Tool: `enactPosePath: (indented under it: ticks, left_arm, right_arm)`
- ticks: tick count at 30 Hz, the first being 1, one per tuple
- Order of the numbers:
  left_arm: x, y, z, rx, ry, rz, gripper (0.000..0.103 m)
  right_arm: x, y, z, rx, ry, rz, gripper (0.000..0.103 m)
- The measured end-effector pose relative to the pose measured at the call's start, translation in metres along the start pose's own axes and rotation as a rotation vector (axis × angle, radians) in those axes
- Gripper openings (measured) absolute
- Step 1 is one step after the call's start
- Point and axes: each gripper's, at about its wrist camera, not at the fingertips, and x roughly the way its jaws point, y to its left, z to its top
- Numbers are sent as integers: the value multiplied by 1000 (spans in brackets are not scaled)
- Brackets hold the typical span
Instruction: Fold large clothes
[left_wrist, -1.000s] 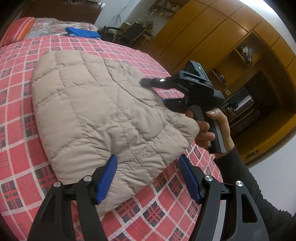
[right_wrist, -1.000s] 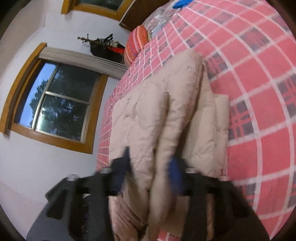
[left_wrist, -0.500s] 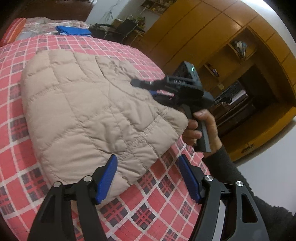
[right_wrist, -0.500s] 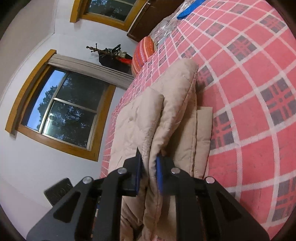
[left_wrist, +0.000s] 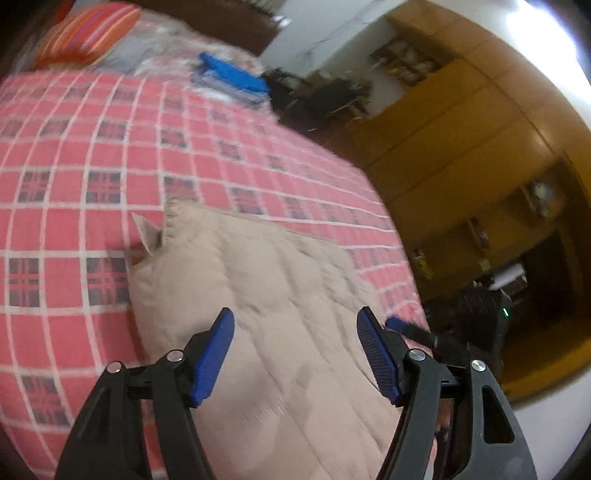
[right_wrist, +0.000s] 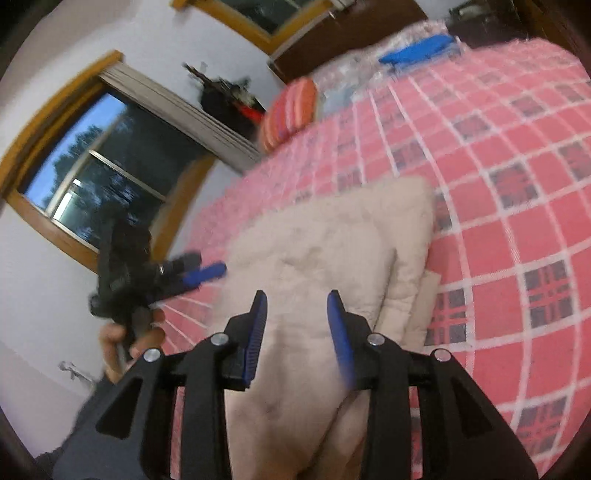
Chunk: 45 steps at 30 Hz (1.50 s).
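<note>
1. The folded beige jacket (left_wrist: 280, 325) lies on the red plaid bed (left_wrist: 92, 155), near its front edge; a small flap sticks out at the jacket's far left corner.
2. No container shows in either view.
3. The left gripper (left_wrist: 295, 343) hangs over the jacket, fingers (left_wrist: 214, 354) spread wide and holding nothing.
4. The right gripper (right_wrist: 297, 317) also hangs over the jacket, fingers (right_wrist: 255, 328) moderately apart and empty.
5. Beyond the jacket, at the bed's far end, sit a striped pillow (left_wrist: 85, 33) and a blue item (left_wrist: 232, 75).
</note>
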Motion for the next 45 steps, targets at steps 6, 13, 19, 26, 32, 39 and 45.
enactPosePath:
  ticks: [6, 13, 19, 26, 32, 39, 45]
  left_arm:
    - [28, 16, -10, -15, 40, 33, 69]
    - [-32, -39, -35, 144, -9, -58, 69]
    - [-10, -43, -60, 199, 96, -3, 67]
    - [8, -36, -66, 152, 118, -9, 60]
    - [-42, -76, -96, 264, 78, -81, 63]
    - [-30, -76, -160, 333, 163, -62, 64]
    - [-6, -69, -169, 290, 175, -10, 64]
  right_arm:
    - [17, -50, -22, 96, 20, -3, 0]
    - [-59, 25, -43, -85, -67, 64, 11]
    - [-39, 38, -87, -206, 79, -89, 4]
    - [-6, -17, -117, -82, 86, -85, 0]
    - [-51, 10, -111, -68, 12, -78, 7]
    - [-46, 33, -144, -151, 41, -204, 0]
    - [-23, 10, -145, -90, 79, -270, 0]
